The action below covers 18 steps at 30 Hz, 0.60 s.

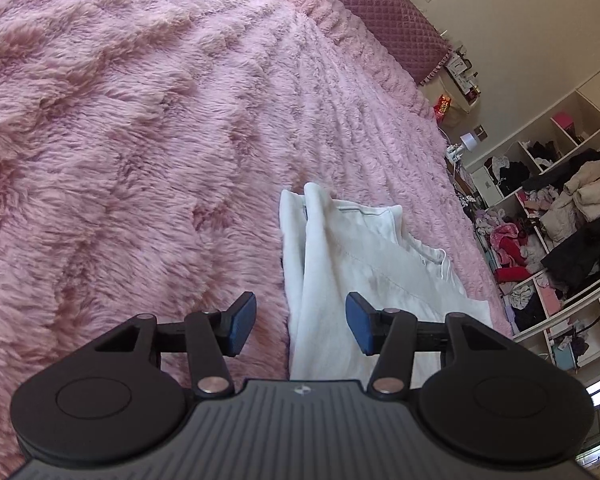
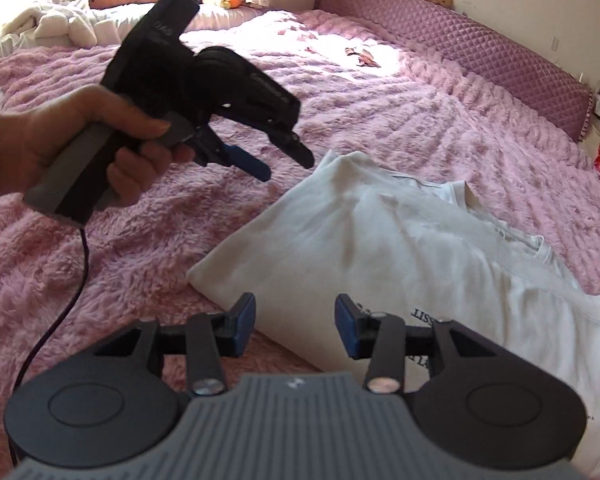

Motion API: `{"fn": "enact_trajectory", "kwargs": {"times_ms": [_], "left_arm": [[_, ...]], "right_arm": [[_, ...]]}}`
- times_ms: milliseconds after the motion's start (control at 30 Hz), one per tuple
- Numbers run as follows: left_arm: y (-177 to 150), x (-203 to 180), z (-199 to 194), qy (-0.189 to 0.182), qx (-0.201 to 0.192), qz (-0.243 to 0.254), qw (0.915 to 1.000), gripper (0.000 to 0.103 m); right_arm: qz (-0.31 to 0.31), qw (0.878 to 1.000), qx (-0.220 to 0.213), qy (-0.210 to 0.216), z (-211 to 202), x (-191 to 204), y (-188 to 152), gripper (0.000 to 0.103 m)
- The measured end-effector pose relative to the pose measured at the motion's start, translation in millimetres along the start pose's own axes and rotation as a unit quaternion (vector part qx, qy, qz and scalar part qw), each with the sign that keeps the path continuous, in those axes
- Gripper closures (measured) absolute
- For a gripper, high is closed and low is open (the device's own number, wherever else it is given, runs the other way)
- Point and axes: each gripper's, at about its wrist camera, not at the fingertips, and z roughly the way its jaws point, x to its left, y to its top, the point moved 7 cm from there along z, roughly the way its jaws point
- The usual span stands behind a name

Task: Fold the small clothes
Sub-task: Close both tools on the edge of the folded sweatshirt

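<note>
In the right wrist view, the right tool (image 2: pixel 295 326) sits nearest, at six o'clock, its two blue-padded fingers (image 2: pixel 244 322) standing apart with nothing between them. The gap frames the near folded edge of the white cotton T-shirt (image 2: pixel 400 240), which lies flat on the fluffy pink plush bed cover (image 2: pixel 380 120) and spreads from the centre out toward four o'clock. Dark printed letters (image 2: pixel 420 314) show on the cloth just beside the right-hand pad. One side of the shirt is folded over the body, and its ribbed neckline sits toward two o'clock.

At nine o'clock a person's hand (image 2: pixel 80 148) with a pale fuzzy cuff grips the handle of the left tool (image 2: pixel 288 162), which hangs in the air above the bed cover, its tips apart and empty, aimed at the shirt's far corner. A dark cable (image 2: pixel 76 280) trails down from the handle toward seven o'clock.

In the left wrist view, the left tool's blue pads (image 1: pixel 244 322) are moderately wide, holding nothing; the shirt's folded edge runs up from six o'clock between them, below and apart from the pads.

Farther off, a quilted purple bolster (image 2: pixel 480 44) lines the bed's edge at one to two o'clock, and soft toys with heaped white cloth (image 2: pixel 60 20) lie at eleven o'clock. Open white shelves (image 1: pixel 560 208) crammed with clothes stand at three o'clock in the left view.
</note>
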Motion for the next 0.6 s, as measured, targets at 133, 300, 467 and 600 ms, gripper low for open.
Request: {"fn": "enact_trajectory", "kwargs": {"times_ms": [133,300,467,600], "left_arm": [[9.3,15.7,25.3,-0.026,0.020,-0.058,0.9978,0.044],[21.3,24.2,40.3,-0.058,0.016,-0.100,0.9932,0.044],[31.2,20.4,58.7,-0.063,0.023,-0.095,0.9932,0.044],[39.0,15.6,74.5,-0.060,0.026,-0.098,0.9931,0.044]], "right_arm": [[-0.086,0.996,-0.008,-0.013,16.2,39.5,3.2,0.064],[-0.157,0.987,-0.006,-0.042,32.8,59.9,-1.7,0.064],[-0.206,0.976,-0.017,-0.069,43.0,72.5,-4.6,0.063],[-0.241,0.965,-0.036,-0.098,49.5,78.7,-2.5,0.058]]}}
